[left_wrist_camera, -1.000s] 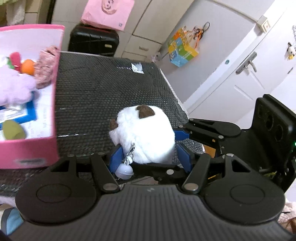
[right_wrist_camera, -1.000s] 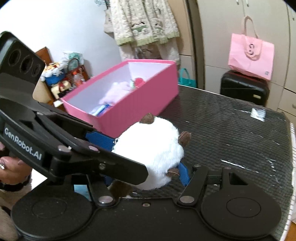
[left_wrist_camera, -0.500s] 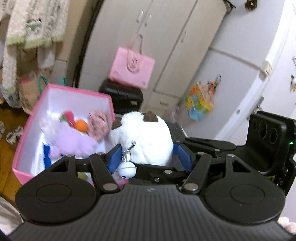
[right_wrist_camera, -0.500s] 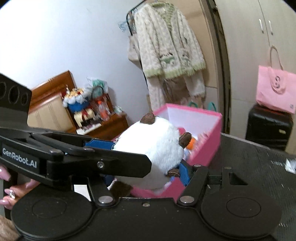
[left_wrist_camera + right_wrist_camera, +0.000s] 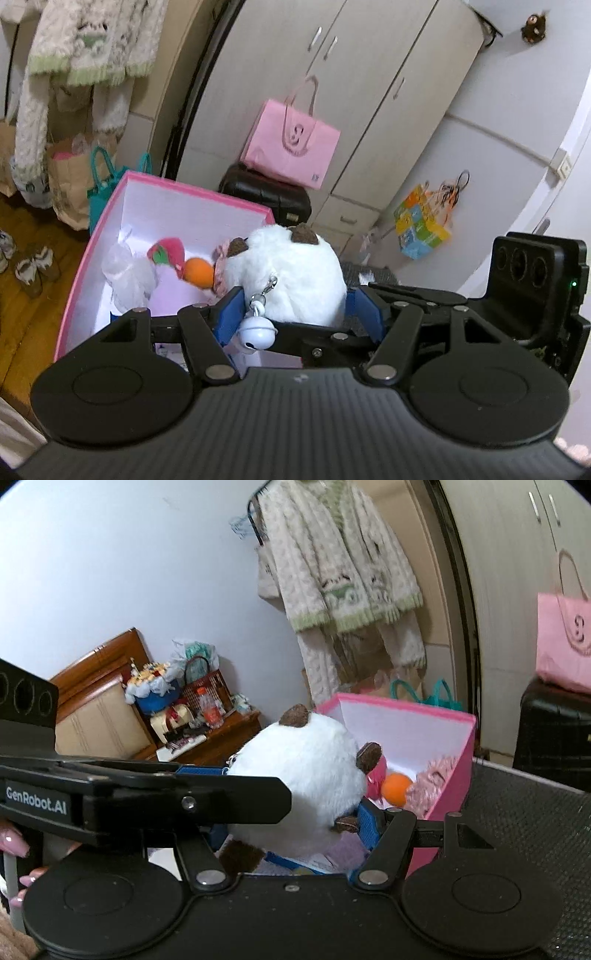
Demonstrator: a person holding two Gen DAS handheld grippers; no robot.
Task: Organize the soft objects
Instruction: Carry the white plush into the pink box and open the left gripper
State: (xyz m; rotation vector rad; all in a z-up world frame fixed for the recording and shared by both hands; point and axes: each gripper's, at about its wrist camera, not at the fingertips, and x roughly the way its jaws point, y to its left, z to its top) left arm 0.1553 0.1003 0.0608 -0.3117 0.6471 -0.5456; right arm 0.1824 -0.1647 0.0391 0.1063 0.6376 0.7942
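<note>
A round white plush toy [image 5: 291,277] with brown ears and a white bell [image 5: 258,332] is held between both grippers. My left gripper [image 5: 295,314] is shut on it, and my right gripper [image 5: 295,823] is shut on it from the other side. The plush [image 5: 306,786] is held in the air over the near end of the pink box [image 5: 192,195]. The pink box [image 5: 454,775] holds a red and orange toy [image 5: 192,266], a pink fuzzy item [image 5: 432,786] and a pale purple plush.
The box stands on a dark mesh-covered table [image 5: 517,823]. A black suitcase [image 5: 266,195] with a pink bag [image 5: 291,147] stands behind it. Cupboard doors, hanging woolly clothes [image 5: 343,572] and a wooden side table [image 5: 207,738] are around.
Both grippers have lifted the white plush off the table and carried it left, so it is now above the pink box.
</note>
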